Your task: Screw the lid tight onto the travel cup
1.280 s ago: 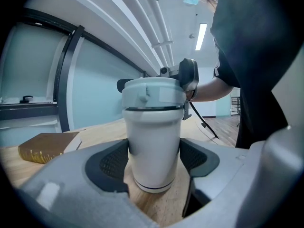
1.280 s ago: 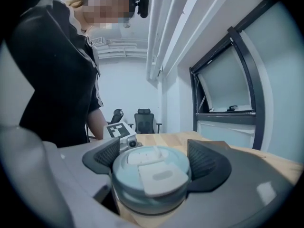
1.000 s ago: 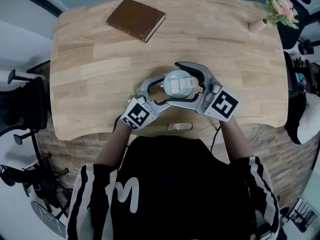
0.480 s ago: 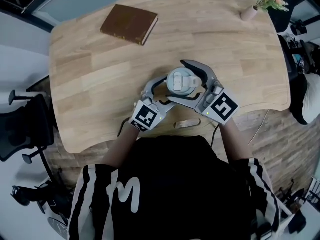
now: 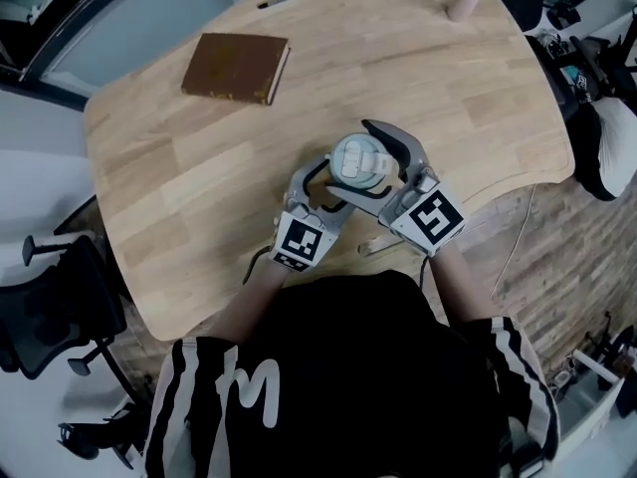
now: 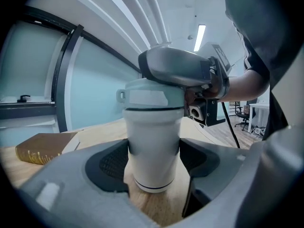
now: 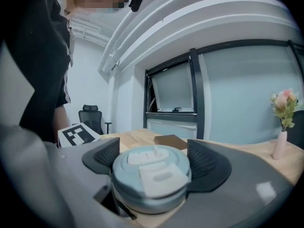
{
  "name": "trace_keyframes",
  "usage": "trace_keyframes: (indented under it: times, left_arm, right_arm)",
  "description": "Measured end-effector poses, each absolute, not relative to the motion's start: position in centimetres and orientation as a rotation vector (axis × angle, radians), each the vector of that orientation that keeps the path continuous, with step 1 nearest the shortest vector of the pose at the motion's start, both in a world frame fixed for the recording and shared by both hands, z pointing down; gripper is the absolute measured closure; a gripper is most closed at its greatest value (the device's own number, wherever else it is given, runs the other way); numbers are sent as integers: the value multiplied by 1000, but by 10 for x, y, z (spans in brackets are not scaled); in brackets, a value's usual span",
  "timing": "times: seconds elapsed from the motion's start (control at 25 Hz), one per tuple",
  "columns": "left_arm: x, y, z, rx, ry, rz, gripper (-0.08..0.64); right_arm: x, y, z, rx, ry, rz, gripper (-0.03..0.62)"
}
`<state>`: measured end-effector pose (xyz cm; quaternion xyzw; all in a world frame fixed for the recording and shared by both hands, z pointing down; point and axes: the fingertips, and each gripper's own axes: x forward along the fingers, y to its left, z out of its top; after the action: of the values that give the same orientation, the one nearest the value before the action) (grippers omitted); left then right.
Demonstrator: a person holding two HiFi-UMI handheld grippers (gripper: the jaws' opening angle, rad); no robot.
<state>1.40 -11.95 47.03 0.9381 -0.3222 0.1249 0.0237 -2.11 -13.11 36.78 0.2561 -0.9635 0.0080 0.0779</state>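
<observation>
Only head view swung; both grips held. Left gripper (image 6: 153, 167) pinched travel cup (image 6: 153, 137) body, right gripper (image 7: 154, 161) clamped lid (image 7: 151, 177). Cup stood mid-table (image 5: 179, 187), near edge. I judged tightening unfinished.

One travel cup (image 6: 153, 151) is counted, with one lid (image 7: 151, 175) on it. Two hand-held grippers are seen: the left hand-held gripper (image 6: 154, 165) and the right hand-held gripper (image 7: 154, 160). One book (image 5: 236, 68) and one vase (image 5: 461, 6) of flowers are counted on the single counter (image 5: 199, 187).
</observation>
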Motion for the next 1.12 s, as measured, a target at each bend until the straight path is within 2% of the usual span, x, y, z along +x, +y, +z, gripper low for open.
trace_keyframes:
  times: [0.52,1.12]
  left_arm:
    - [14,-119,469,2914,-966,392,221]
    - [16,-118,469,2920,-946,422,221]
  right_arm:
    - [-11,-143,370,1256,-2697,108,150]
    - [3,-150,377,1538,-2535,201,150]
